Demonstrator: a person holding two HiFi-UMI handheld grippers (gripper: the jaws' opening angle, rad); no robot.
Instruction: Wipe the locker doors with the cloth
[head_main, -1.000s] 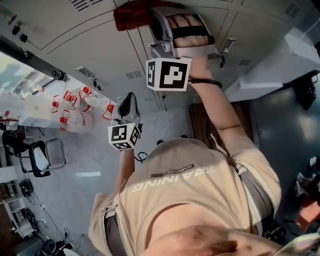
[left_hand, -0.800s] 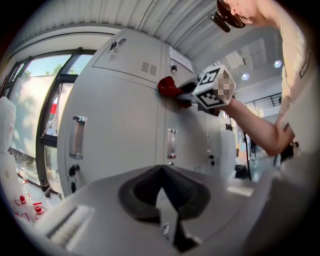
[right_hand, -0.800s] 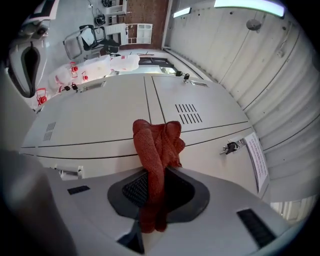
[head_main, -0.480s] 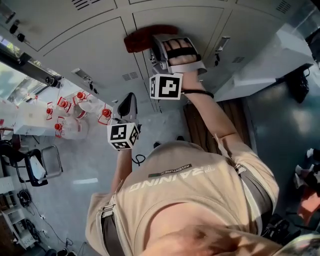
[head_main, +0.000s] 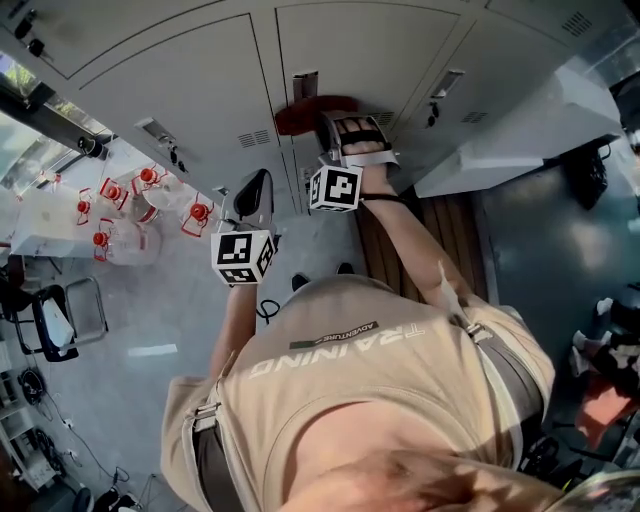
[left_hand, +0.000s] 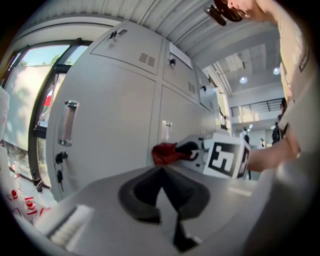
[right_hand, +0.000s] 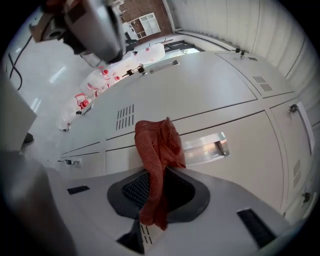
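A person's right gripper (head_main: 335, 125), its jaws clamped on a red cloth (head_main: 308, 113), holds the cloth against the grey locker doors (head_main: 200, 90) at 12 o'clock in the head view. In the right gripper view a recessed metal handle (right_hand: 206, 145) lies just beside the cloth, at its 3 o'clock. The left gripper (head_main: 252, 195), at the right one's 8 o'clock, hangs apart from the doors, its jaws closed together on nothing. Red-capped bottles (head_main: 135, 205) stand on the floor at 9 o'clock.
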